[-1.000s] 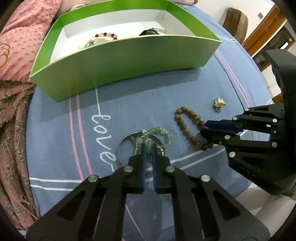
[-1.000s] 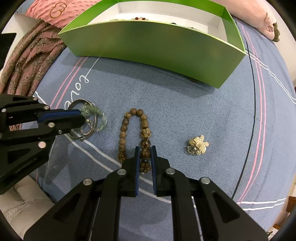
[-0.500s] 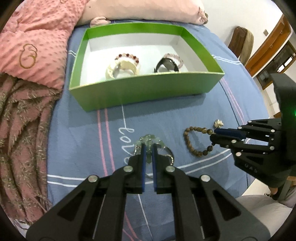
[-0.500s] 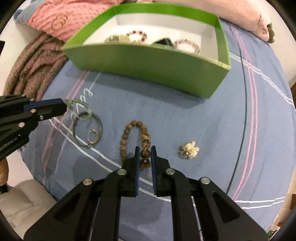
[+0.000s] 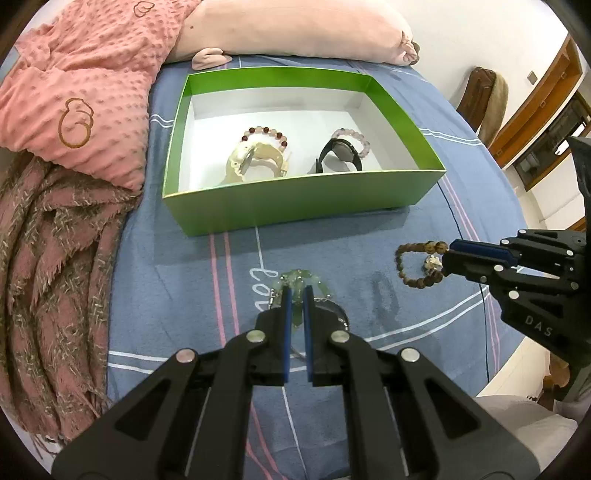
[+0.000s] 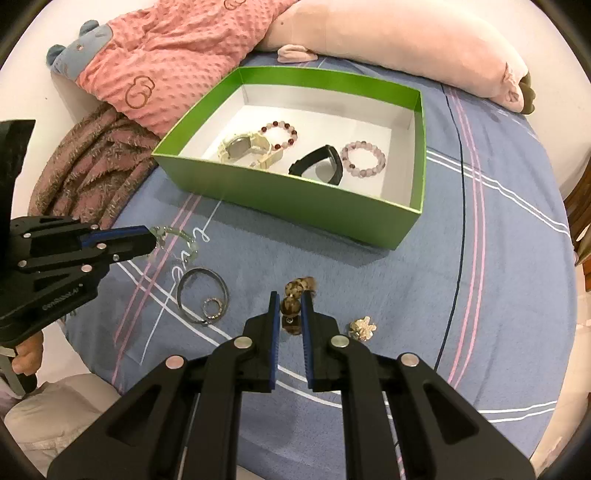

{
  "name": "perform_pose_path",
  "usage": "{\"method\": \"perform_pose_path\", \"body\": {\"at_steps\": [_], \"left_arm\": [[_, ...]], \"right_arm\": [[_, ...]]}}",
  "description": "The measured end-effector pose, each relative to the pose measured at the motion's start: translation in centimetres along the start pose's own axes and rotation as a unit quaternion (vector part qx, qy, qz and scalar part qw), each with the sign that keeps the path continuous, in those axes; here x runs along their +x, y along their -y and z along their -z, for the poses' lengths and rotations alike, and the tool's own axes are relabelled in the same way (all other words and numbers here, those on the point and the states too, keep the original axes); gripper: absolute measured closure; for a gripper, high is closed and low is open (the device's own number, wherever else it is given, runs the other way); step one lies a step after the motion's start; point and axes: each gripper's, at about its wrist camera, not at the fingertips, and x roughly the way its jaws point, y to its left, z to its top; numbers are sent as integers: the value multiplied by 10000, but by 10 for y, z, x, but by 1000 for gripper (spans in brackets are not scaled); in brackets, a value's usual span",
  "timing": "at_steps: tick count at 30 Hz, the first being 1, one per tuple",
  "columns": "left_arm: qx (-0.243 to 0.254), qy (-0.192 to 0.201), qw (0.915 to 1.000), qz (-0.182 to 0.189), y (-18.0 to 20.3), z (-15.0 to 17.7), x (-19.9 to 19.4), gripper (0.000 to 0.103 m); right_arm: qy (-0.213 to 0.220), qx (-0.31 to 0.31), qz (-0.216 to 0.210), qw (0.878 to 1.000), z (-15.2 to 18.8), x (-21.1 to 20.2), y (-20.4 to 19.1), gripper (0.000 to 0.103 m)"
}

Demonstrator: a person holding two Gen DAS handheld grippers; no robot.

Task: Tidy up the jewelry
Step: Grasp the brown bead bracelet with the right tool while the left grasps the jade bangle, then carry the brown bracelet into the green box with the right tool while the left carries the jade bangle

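left gripper (image 5: 297,295): fingers drawn narrow, pinching the pale green bead bracelet (image 5: 301,278), which hangs lifted above the blue bedspread (image 5: 177,295).
right gripper (image 6: 289,301): jaws close together, clamped on the brown wooden bead bracelet (image 6: 295,291); from the left wrist view its loop (image 5: 413,264) dangles off the fingertips, clear of the cloth.
green box (image 5: 295,201): open, white inside, sitting beyond both grippers, near the pillows.
inside the box: a cream watch (image 6: 245,147) touching a red-and-pink bead bracelet (image 6: 279,134); a black band (image 6: 319,164) just beside a pale pink bead bracelet (image 6: 364,158).
on the bedspread: a metal bangle (image 6: 202,295) with a small ring (image 6: 213,307) at its edge, between the two grippers; a small gold brooch (image 6: 363,327) just right of the right gripper.
around: pink dotted blanket (image 5: 74,85), tasselled scarf (image 5: 48,277), pink plush pillow (image 5: 291,29).
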Motion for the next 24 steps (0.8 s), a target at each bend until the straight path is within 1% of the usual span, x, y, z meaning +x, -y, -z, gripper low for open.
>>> {"method": "perform_pose_path", "body": {"at_steps": [17,24], "left_arm": [[-128,40,9999,-4,-7,0,-2,97],[-153,34,9999,-4,-6,0,-2,97]], "right_arm": [[-77,-1,32,10000,3,6,-3,92],[-126,-13,-17,9999,5,10,-6,92]]}}
